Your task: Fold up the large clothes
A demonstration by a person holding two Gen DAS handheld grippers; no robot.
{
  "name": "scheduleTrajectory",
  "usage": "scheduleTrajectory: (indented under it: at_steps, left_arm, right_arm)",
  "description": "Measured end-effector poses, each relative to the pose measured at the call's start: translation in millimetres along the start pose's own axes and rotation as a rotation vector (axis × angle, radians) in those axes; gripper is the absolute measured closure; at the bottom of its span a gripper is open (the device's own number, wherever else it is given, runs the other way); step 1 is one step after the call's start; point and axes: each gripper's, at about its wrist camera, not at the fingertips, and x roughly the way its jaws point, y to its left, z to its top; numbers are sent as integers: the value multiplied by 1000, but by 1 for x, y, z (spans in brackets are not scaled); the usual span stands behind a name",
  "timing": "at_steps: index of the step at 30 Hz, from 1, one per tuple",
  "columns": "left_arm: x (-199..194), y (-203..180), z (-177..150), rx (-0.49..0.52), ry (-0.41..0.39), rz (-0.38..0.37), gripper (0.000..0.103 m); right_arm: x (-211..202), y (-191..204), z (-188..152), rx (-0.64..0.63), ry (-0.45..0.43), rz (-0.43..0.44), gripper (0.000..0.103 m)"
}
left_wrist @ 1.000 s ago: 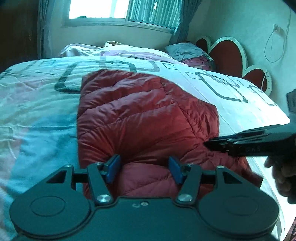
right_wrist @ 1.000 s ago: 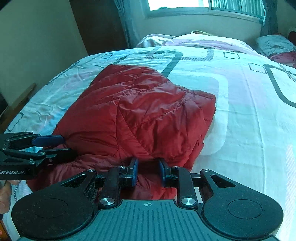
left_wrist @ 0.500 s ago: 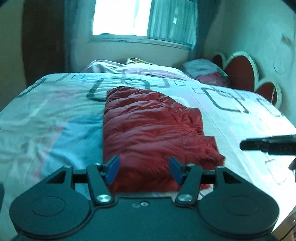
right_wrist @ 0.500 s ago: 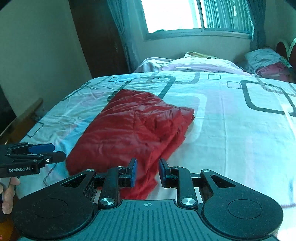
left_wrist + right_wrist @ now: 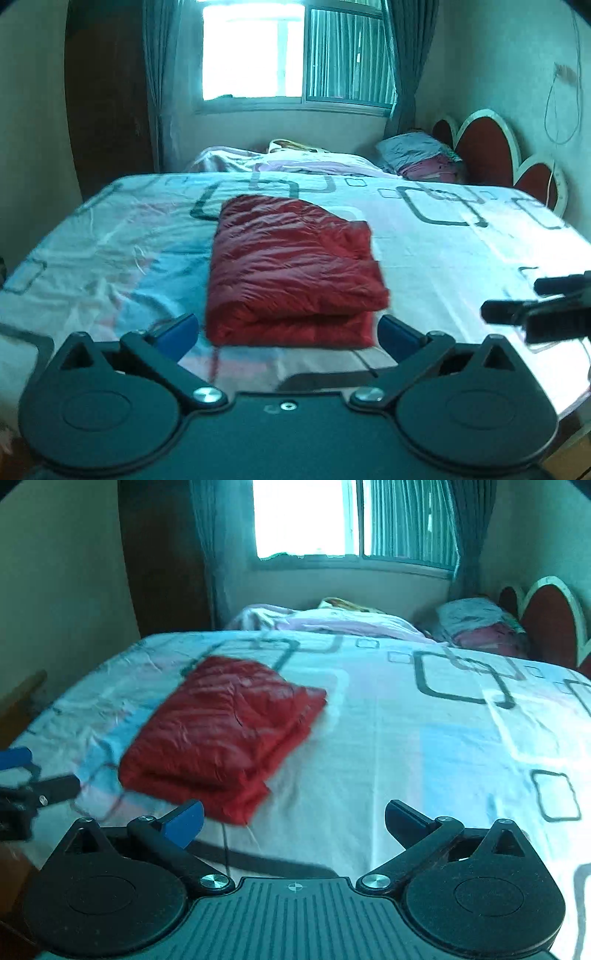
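Left wrist view: red down jacket (image 5: 291, 269) lies folded at twelve o'clock on the bed (image 5: 461, 251). Left gripper (image 5: 288, 330) and right gripper (image 5: 293, 818) both released, holding nothing. Folding appears complete; only tidying could remain.

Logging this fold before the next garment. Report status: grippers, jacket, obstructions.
Left gripper open, empty. Right gripper open, empty. Red jacket folded, lying on the bedsheet, clear of both. Nothing in the way.
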Motion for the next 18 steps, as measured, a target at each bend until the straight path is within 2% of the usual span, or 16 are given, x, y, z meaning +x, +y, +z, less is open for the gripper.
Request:
scheduleTrajectory:
  at_steps: [9,18]
  left_arm:
    - [-40,-16,-12,-2,-48,17,0]
    - [-49,-24,-13,14,-64,19,0]
  right_arm:
    - [-32,16,-18,-10,-16,12,0]
    - [-52,17,-17,-6,-53,17,0]
